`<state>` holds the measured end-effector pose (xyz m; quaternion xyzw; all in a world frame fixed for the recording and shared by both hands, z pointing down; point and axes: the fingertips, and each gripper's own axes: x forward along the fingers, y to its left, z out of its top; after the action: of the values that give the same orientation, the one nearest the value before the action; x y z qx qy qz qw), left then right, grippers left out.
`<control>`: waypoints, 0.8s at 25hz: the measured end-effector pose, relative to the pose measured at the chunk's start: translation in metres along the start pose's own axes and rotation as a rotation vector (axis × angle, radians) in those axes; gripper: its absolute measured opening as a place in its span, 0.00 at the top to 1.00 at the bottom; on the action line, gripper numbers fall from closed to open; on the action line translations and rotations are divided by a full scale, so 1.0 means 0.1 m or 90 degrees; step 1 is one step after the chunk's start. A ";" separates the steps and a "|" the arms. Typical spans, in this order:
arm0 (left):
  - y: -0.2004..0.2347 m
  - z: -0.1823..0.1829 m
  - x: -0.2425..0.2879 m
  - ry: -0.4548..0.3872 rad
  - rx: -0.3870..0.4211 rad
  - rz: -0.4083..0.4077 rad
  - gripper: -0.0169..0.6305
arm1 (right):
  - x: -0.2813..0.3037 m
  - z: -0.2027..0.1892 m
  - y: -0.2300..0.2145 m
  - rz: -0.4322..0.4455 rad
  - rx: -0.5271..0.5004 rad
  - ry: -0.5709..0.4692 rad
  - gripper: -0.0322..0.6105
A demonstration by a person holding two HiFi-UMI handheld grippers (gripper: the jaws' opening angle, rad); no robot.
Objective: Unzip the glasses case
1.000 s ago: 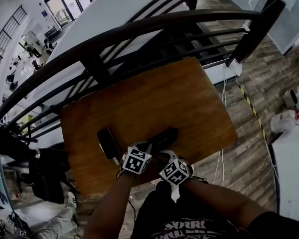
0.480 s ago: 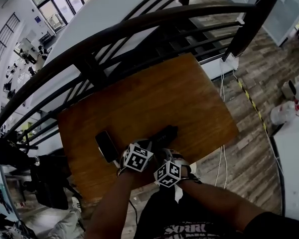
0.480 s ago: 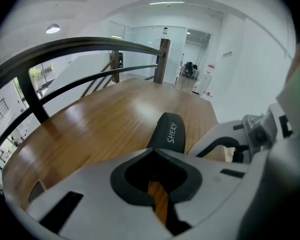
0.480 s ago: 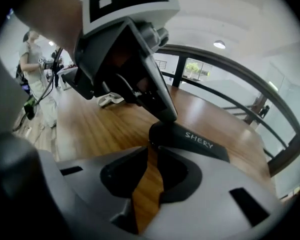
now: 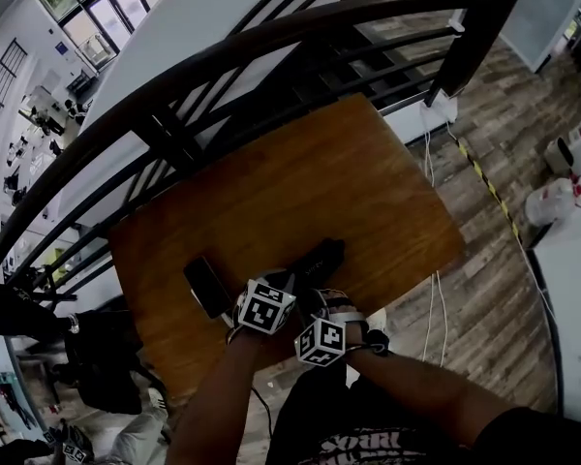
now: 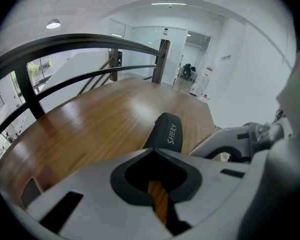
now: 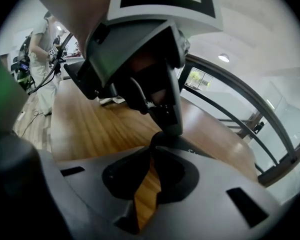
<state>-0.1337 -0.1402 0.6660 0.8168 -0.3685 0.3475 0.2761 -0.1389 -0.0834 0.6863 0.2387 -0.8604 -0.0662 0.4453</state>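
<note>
So there's one glasses case (image 5: 320,257) on the wooden table (image 5: 271,182). It's black, lying close to the near edge about halfway along, with its long side angled off toward the far right corner. Both tongs are bunched up at its near end, side by side and almost touching each other.

The left gripper (image 6: 152,151) has its tips pressed together with nothing I can see between them. The case starts right behind those tips and runs away from them, white lettering on its lid facing up. From the right gripper view, the left one's dark fingers come down from above and sit on that same near end of the case.

The right gripper (image 7: 154,143) has just been closing. Its tips have come in on the dark rim at the case's near end and look like they're pinching it, with only a thin sliver of wood showing further back between the jaws. I honestly can't tell if it's the zipper pull they've got or just the edge. The rest of the case stretches off to the right past the tips.

Count-wise: one case, two grippers and one table. There's also one flat black phone-looking slab (image 5: 207,284) near the table's near left corner, just left of the left gripper and clear of the case.
</note>
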 end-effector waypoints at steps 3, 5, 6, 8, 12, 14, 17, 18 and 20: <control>-0.02 -0.02 -0.01 0.006 0.008 -0.003 0.97 | 0.02 -0.06 0.03 -0.001 -0.012 0.012 0.91; -0.01 -0.02 -0.01 0.007 0.013 -0.002 0.97 | 0.04 -0.14 0.03 -0.008 -0.025 0.025 0.91; 0.00 -0.02 -0.01 0.008 0.015 -0.002 0.97 | 0.05 -0.16 0.02 -0.011 -0.032 0.028 0.91; 0.00 -0.01 0.00 0.005 0.017 -0.004 0.97 | 0.06 -0.18 0.02 -0.020 -0.046 0.031 0.91; -0.02 -0.02 0.01 0.008 0.019 -0.009 0.97 | 0.08 -0.19 0.00 -0.046 -0.051 0.040 0.94; -0.02 -0.02 0.01 0.009 0.022 -0.010 0.97 | 0.09 -0.18 -0.01 -0.045 -0.039 0.040 0.94; -0.01 0.00 0.02 0.002 0.030 -0.003 0.97 | 0.08 -0.19 -0.02 -0.031 -0.014 0.030 0.95; -0.01 -0.02 0.03 0.003 0.036 0.003 0.97 | 0.07 -0.20 -0.02 -0.027 -0.003 0.027 0.95; 0.00 -0.07 0.05 0.013 0.058 0.023 0.97 | 0.05 -0.20 -0.03 -0.020 0.017 0.018 0.95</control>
<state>-0.1340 -0.1375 0.6738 0.8180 -0.3646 0.3770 0.2361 -0.1243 -0.0868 0.7004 0.2594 -0.8508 -0.0581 0.4533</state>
